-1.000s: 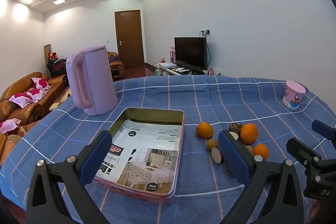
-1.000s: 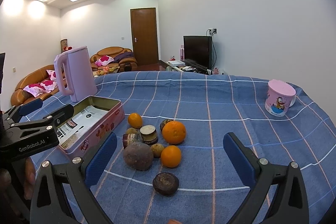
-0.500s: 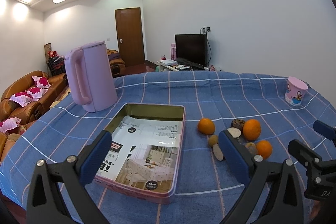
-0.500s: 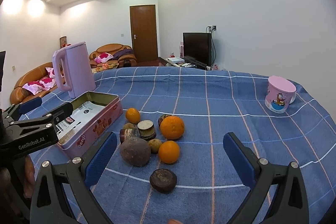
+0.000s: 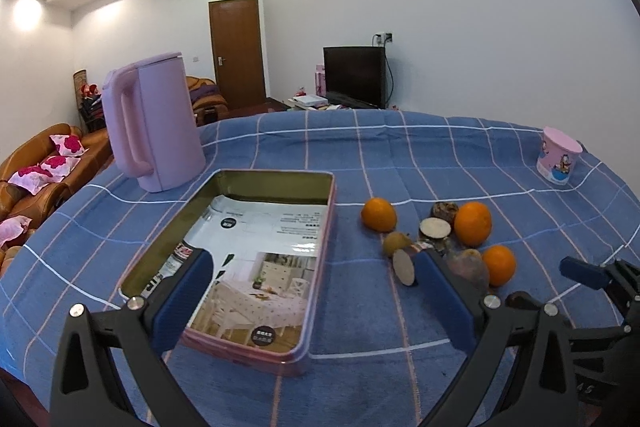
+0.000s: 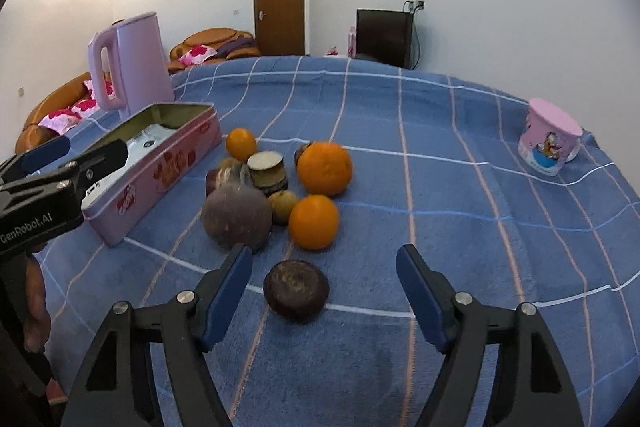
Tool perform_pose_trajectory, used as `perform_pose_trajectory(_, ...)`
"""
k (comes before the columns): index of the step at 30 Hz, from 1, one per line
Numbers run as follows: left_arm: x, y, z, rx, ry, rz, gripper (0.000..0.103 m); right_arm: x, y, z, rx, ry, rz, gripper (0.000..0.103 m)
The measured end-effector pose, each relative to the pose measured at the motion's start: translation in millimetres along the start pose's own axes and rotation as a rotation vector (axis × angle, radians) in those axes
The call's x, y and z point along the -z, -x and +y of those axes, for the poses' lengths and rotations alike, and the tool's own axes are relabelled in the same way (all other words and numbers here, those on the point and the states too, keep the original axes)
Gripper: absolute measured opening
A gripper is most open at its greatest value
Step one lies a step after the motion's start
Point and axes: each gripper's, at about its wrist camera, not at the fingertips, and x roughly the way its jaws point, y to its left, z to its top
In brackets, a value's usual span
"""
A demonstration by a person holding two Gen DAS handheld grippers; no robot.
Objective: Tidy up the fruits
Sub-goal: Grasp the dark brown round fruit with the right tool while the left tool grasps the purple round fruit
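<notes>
Sitting untouched beside the tin (image 5: 240, 251), which holds only paper, every fruit (image 6: 314, 221) awaits sorting; left gripper (image 5: 312, 301) and right gripper (image 6: 324, 291) gape wide, holding nothing.

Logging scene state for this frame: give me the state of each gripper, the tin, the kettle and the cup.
left gripper: open, empty, over the tin
right gripper: open, empty, around a dark round fruit
tin: lidless, only a printed sheet inside, no fruit
kettle: upright, lid shut
cup: upside down on the cloth
oranges: three, loose on the cloth beside the tin
</notes>
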Motion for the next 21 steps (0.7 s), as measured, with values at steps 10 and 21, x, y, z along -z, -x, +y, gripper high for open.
perform_pose_trajectory(10,3,-5,-14,0.059,-0.013,0.032,0.103,3,-19,0,-0.051,-0.007,0.095,0.056)
perform_pose_trajectory(21,8,-24,-35,0.16,-0.031,0.119,0.089,0,-9,-8,-0.075,-0.016,0.054,0.04)
